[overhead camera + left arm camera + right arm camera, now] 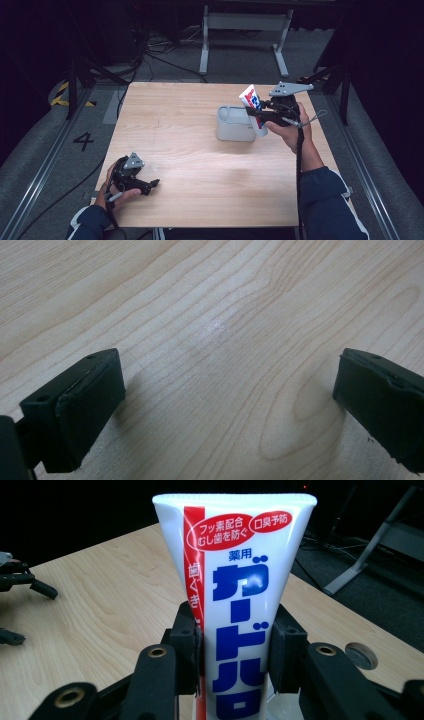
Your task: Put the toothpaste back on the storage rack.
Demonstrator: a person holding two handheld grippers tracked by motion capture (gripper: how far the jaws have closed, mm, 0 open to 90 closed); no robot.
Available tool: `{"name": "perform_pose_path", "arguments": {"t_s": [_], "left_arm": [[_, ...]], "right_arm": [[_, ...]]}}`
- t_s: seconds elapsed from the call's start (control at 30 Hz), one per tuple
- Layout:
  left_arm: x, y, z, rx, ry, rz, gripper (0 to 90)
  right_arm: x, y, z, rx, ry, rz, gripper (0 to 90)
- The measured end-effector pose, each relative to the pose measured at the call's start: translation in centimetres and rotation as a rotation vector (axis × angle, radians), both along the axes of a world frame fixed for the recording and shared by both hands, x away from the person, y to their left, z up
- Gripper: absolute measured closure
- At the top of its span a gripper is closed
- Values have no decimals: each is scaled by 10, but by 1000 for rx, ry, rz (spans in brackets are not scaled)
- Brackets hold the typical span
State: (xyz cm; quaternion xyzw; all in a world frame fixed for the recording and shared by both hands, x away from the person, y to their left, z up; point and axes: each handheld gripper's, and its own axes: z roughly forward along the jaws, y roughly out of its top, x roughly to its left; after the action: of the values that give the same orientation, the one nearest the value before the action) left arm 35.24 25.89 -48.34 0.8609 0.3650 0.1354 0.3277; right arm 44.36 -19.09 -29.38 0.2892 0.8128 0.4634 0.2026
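This looks like a lab or recording studio rather than a home. A bare wooden surface (200,170) stands on grey carpet between black curtains (30,60). Floor rails (40,170), a painted number 4 (83,141), yellow-black hazard tape (62,95), loose cables (160,50) and a white metal frame (245,30) surround it.

Both grippers were black, the left gripper (153,184) and right gripper (252,114) each topped by a grey three-cornered plate and trailing a black cable, with brass-ringed screw holes; the sleeves (325,200) were dark blue.
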Motion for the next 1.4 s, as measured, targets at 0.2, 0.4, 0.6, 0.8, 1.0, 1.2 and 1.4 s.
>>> {"name": "perform_pose_path", "arguments": {"t_s": [0.2, 0.4, 0.6, 0.8, 1.0, 1.2, 1.4], "left_arm": [[0, 0, 0, 0, 0, 0, 7], [0, 0, 0, 0, 0, 0, 6], [0, 0, 0, 0, 0, 0, 6], [0, 0, 0, -1, 1, -1, 6], [0, 0, 0, 0, 2, -1, 6], [0, 0, 0, 1, 3, -1, 6], [0, 0, 0, -2, 3, 0, 7]], "right_arm": [[7, 11, -1, -9, -5, 5, 638], [15, 17, -1, 1, -5, 3, 638], [23, 21, 0, 2, -8, 0, 638], [33, 26, 0, 1, -9, -10, 638], [43, 29, -2, -7, -6, -18, 638], [49, 30, -5, -6, -4, -31, 637], [54, 31, -7, 10, -3, -34, 637]]}}
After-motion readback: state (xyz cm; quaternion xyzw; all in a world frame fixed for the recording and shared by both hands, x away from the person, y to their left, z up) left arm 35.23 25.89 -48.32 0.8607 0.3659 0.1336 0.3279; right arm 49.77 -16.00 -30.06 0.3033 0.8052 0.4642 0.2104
